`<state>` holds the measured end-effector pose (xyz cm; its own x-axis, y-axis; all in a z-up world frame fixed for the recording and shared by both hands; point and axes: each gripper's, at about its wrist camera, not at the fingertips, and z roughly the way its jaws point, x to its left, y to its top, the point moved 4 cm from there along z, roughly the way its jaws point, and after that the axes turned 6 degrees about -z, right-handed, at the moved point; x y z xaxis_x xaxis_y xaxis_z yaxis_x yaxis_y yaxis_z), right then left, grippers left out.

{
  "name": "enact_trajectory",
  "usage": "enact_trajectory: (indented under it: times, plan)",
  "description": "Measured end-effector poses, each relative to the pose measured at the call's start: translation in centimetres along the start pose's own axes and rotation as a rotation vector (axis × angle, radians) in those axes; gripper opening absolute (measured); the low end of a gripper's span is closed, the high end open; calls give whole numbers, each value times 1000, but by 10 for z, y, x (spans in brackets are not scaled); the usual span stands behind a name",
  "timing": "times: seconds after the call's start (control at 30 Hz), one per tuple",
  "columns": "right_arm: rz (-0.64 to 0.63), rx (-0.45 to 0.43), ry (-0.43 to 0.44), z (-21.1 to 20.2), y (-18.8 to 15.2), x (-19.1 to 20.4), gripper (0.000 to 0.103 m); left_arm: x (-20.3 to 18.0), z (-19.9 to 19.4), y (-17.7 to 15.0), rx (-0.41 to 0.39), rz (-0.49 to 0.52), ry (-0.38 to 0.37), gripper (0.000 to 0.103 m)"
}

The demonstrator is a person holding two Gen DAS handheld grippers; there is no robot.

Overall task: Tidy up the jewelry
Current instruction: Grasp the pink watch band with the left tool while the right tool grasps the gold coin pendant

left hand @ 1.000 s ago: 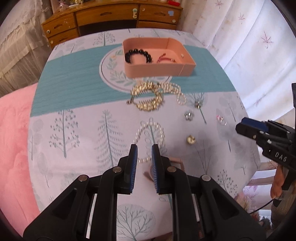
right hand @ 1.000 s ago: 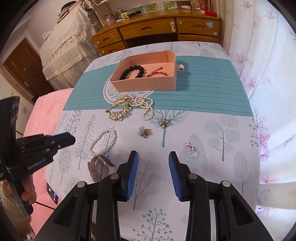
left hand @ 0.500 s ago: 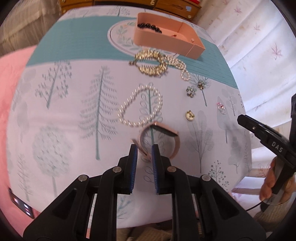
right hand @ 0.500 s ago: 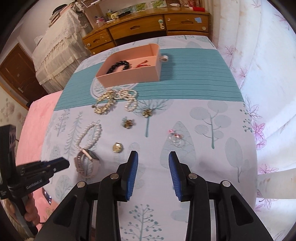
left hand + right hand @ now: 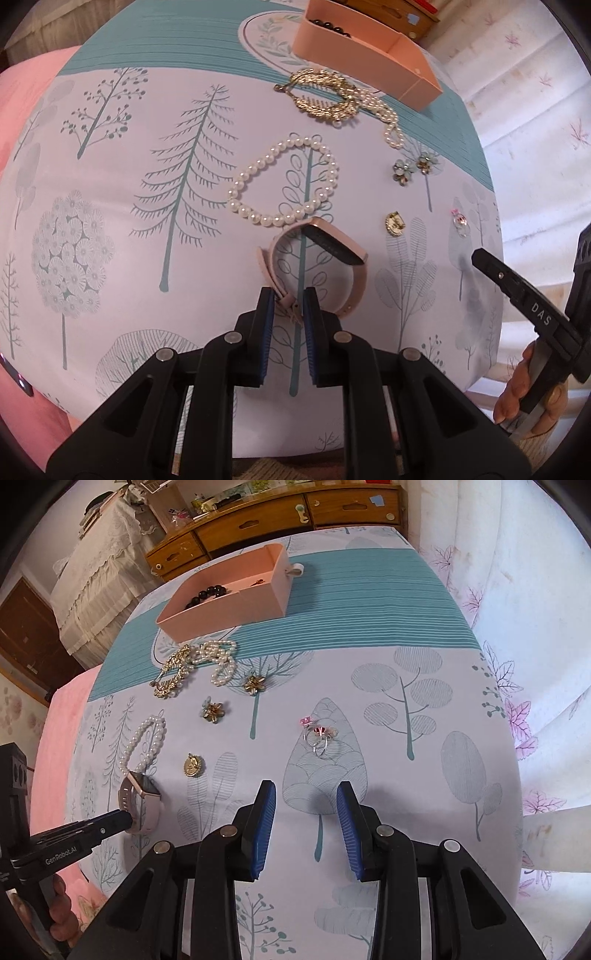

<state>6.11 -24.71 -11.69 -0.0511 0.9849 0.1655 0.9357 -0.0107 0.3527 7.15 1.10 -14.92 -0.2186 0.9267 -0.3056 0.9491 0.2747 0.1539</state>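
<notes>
**Pink watch strap between my left jaws**

Pink smartwatch (image 5: 320, 266) sits on the tree-print tablecloth (image 5: 122, 258), just this side of the pearl bracelet (image 5: 284, 184). My left gripper (image 5: 288, 308) has jaws nearly closed around its strap at the buckle; firm contact I can't tell. My right gripper (image 5: 306, 823) is spread wide, holding nothing, near the rings (image 5: 320, 734). Pink tray (image 5: 236, 598) is at the far end beyond the bracelet, black beads inside.

A wooden dresser (image 5: 280, 520) with drawers stands beyond the table (image 5: 406, 686), its top cluttered; a white lace-draped piece (image 5: 99, 579) sits left of it; a dark wooden door (image 5: 26, 635) further left; pale leaf-print curtains (image 5: 524, 590) hang right; pink bedding (image 5: 22, 99) lies left.
</notes>
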Motion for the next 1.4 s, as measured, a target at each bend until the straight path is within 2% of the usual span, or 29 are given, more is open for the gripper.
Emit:
enact_trajectory:
  times: [0.13, 0.43, 0.53, 0.77, 1.07, 1.4]
  plan:
    - [-3, 1, -1, 7, 2, -2, 35, 0, 5, 1, -3, -24, 15, 13]
    - [-24, -13, 24, 8, 6, 8, 35, -9, 9, 2, -17, 7, 78, 13]
    - [-50, -20, 44, 6, 8, 20, 35, -12, 10, 2, -20, 30, 91, 8]
    - [-151, -3, 97, 11, 7, 59, 35, -14, 7, 4, -18, 92, 90, 8]
    - [-263, 43, 143, 32, 8, 98, 35, 0, 9, 9, 4, 95, 85, 8]
    - [-307, 43, 113, 54, 22, 114, 34, 3, -4, 7, -22, 119, 72, 8]
